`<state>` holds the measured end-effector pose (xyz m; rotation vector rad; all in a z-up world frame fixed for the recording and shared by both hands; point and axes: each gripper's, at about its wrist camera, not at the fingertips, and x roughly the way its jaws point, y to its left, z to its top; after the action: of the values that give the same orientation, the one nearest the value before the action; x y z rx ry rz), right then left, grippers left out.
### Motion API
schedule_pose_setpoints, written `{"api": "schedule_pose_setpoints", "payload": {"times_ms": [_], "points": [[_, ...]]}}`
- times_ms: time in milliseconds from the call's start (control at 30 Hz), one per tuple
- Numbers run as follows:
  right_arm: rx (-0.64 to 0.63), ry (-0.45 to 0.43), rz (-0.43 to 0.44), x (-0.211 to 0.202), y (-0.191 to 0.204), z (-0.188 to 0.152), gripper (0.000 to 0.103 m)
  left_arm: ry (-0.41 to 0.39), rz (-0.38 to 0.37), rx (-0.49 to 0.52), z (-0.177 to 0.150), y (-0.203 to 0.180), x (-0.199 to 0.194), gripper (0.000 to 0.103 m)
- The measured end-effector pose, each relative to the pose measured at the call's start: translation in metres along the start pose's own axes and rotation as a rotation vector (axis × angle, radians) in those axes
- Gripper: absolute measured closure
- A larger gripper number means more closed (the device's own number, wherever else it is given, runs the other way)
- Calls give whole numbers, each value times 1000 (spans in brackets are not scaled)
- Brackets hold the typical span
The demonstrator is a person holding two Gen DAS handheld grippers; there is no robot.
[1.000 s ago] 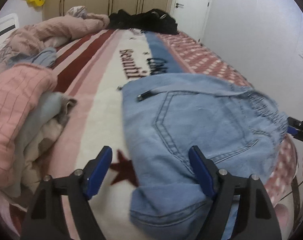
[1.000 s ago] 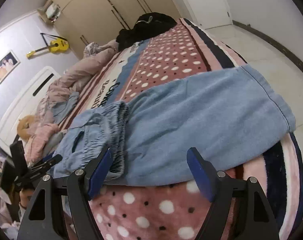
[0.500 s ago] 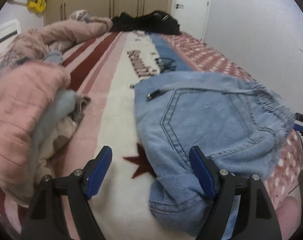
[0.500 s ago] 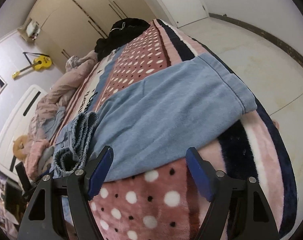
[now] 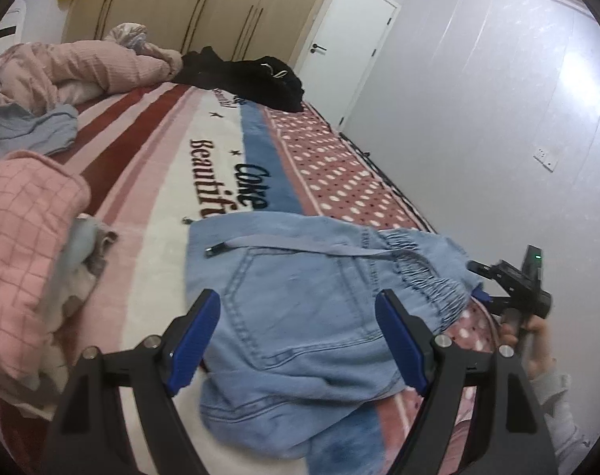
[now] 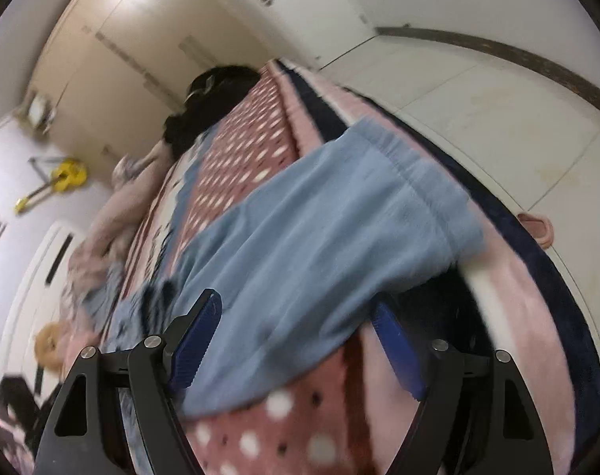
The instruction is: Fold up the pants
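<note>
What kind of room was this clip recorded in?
Most likely a home bedroom: a bed under a patterned blanket, built-in wardrobes along the far wall, and a white door.

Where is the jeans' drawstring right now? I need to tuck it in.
In the left wrist view, the drawstring lies across the top of the jeans, beyond the open left tongs.

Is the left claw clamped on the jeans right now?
No, the left claw is open above the jeans, its blue pads apart and gripping nothing.

One pair of pants, two tongs, one yellow guitar, one white door.
</note>
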<state>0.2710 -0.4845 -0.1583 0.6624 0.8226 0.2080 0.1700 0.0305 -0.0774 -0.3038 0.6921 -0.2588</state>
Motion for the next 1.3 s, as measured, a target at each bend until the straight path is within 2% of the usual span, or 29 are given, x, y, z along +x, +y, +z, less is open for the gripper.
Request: {"api": "schedule_pose_setpoints", "payload": {"times_ms": [167, 233, 267, 300, 333, 467, 567, 667, 767, 833, 900, 967, 1033, 1100, 1133, 1200, 1300], "points": [[68, -76, -40, 9, -3, 11, 30, -12, -12, -19, 5, -2, 2, 25], [81, -103, -61, 11, -2, 15, 37, -12, -17, -23, 6, -3, 3, 25], [75, -110, -77, 11, 0, 15, 58, -12, -18, -23, 6, -3, 4, 25], [62, -117, -97, 11, 2, 17, 90, -13, -19, -22, 7, -3, 4, 25], [49, -124, -97, 9, 4, 19, 97, -14, -21, -20, 7, -3, 5, 25], [-46, -185, -77, -7, 34, 25, 97, -30, -21, -29, 8, 0, 0, 25], [-181, -237, -43, -26, 83, 22, 97, -48, -11, -37, 10, 5, -8, 25], [-327, -236, 55, -37, 146, 7, 97, -59, 0, -37, 11, 11, -15, 25], [-522, -192, 147, -36, 213, -25, 97, -72, 2, -44, 11, 18, -23, 25], [-669, -106, 192, -22, 257, -60, 97, -76, 4, -54, 10, 25, -27, 25], [-756, -16, 197, -2, 277, -89, 97, -73, -1, -65, 8, 32, -29, 25], [-843, 89, 164, 25, 288, -124, 97, -66, -2, -74, 6, 37, -30, 25], [-907, 177, 102, 57, 287, -152, 91, -56, -2, -77, 3, 42, -30, 25], [-929, 239, 58, 72, 279, -166, 75, -46, -4, -81, 2, 45, -29, 25], [-933, 257, 75, 73, 276, -169, 70, -41, -5, -82, 1, 46, -28, 25], [-956, 278, 114, 63, 273, -173, 53, -39, -6, -84, 2, 46, -26, 25], [-968, 290, 207, 33, 273, -172, 48, -37, -21, -82, 5, 43, -24, 25]]}}
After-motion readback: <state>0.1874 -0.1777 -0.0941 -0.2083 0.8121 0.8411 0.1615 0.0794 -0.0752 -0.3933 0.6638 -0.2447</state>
